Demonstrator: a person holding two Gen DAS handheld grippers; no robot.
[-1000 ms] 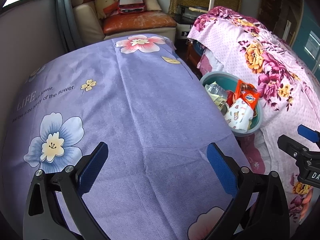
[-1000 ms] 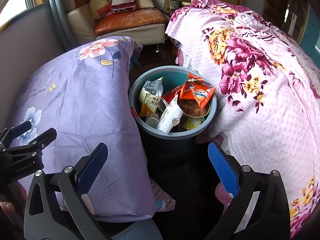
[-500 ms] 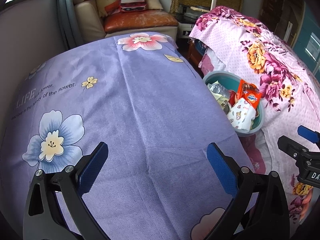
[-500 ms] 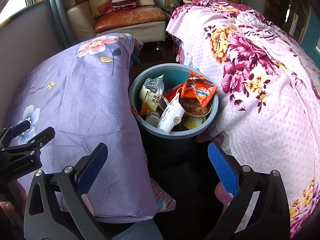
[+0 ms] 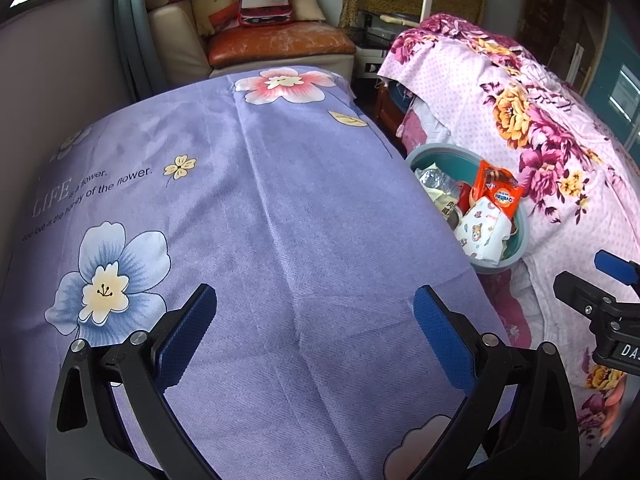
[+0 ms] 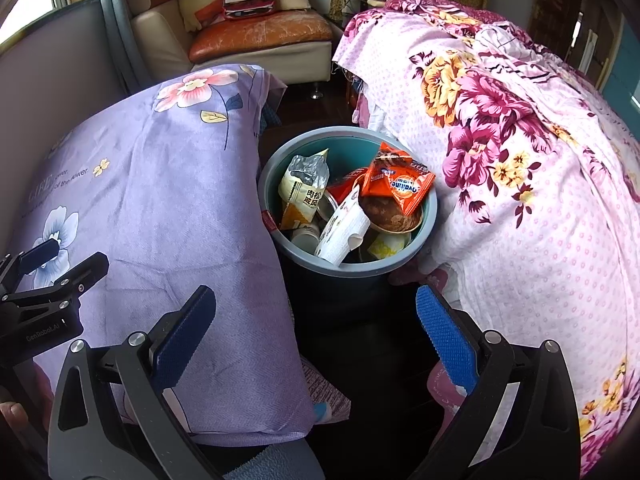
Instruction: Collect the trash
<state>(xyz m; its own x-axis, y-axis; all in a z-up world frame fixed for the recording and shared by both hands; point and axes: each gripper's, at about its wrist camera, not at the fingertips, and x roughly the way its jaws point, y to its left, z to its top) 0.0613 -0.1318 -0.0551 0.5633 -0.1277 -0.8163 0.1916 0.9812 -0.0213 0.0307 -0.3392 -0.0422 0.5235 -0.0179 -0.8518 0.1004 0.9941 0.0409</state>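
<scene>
Little has moved since a second ago: the left gripper (image 5: 314, 322) has eased a touch back over the purple cloth (image 5: 280, 208), so the bin (image 5: 520, 240) sits slightly further off to its right, while the right gripper (image 6: 316, 320) has crept a little nearer the bin (image 6: 280, 152), which now lies straight ahead of it and just below. Both grippers stand wide open with nothing between their blue pads. The bin sits in the gap between the purple cloth on the right gripper's left and the pink floral cover (image 6: 520, 160) on its right, and it is already heaped: a silver-and-yellow pouch (image 6: 302, 188), an orange Ovaltine packet (image 6: 398, 184), a white paper cup (image 6: 344, 228) and a brown bowl (image 6: 390, 214) reach to the rim. No loose rubbish shows on the cloth ahead of the left gripper. That suggests the gathering is nearly or wholly done, and the small drift reads as a pause or a check of the bin rather than a fresh reach. Whether anything lies out of view I cannot tell.
</scene>
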